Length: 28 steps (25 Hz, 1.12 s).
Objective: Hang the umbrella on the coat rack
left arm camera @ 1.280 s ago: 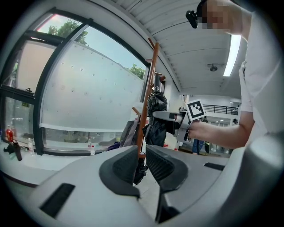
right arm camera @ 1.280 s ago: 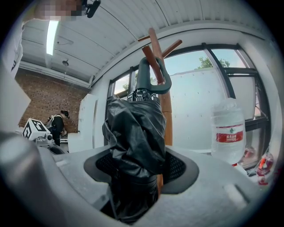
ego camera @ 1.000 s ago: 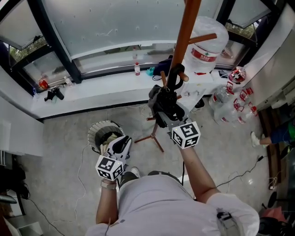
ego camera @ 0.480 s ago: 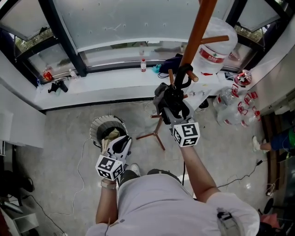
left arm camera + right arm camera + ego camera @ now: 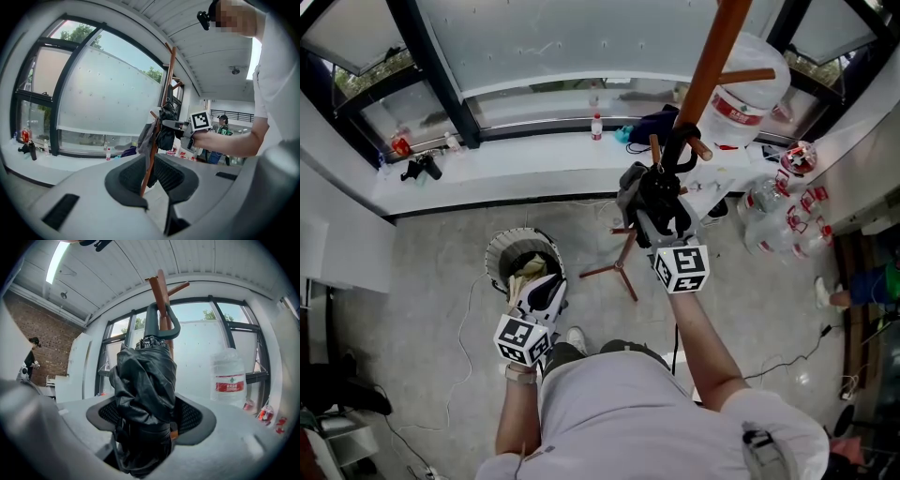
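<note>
The right gripper, jaws just easing apart, holds the black umbrella, its handle hooked on the coat rack; the left gripper hangs open, empty.

The right tool is raised to the brown coat rack. The black folded umbrella sits between its jaws, which have just been opening. The umbrella's curved handle loops over a short peg beside the pole. The left tool hangs low, just beside a round waste bin on the grey floor. Beyond the rack a white window ledge carries a small bottle, and a large water jug stands at the right
</note>
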Each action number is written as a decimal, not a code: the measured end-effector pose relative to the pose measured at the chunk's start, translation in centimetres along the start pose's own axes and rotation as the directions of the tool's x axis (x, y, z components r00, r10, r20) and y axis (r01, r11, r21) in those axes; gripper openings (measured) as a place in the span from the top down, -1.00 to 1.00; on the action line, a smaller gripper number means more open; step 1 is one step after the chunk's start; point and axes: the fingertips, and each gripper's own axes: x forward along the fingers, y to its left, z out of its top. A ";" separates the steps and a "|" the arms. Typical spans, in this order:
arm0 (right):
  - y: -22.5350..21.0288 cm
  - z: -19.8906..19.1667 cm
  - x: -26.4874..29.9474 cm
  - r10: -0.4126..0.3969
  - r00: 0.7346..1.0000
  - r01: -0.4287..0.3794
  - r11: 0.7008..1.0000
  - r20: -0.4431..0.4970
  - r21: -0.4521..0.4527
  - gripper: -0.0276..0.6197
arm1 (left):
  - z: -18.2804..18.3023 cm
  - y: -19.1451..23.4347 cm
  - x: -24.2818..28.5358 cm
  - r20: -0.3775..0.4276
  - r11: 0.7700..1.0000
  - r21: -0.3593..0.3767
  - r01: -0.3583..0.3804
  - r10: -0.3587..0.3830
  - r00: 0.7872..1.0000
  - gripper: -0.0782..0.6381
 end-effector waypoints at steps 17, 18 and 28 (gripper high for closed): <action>0.4 1.2 -4.8 -0.010 0.999 0.008 0.999 0.049 0.045 -0.18 | -0.4 -1.9 0.8 -0.023 0.996 0.013 0.083 -0.083 0.996 0.67; 0.4 1.2 -5.2 -0.011 0.999 0.008 0.999 0.048 0.051 -0.18 | -0.4 -2.0 1.0 -0.025 0.995 0.015 0.094 -0.093 0.995 0.67; -2.0 -0.1 -11.2 -0.088 0.996 0.085 0.988 0.019 0.126 0.00 | 0.6 -5.2 5.4 -0.064 0.961 0.059 0.270 -0.266 0.962 0.67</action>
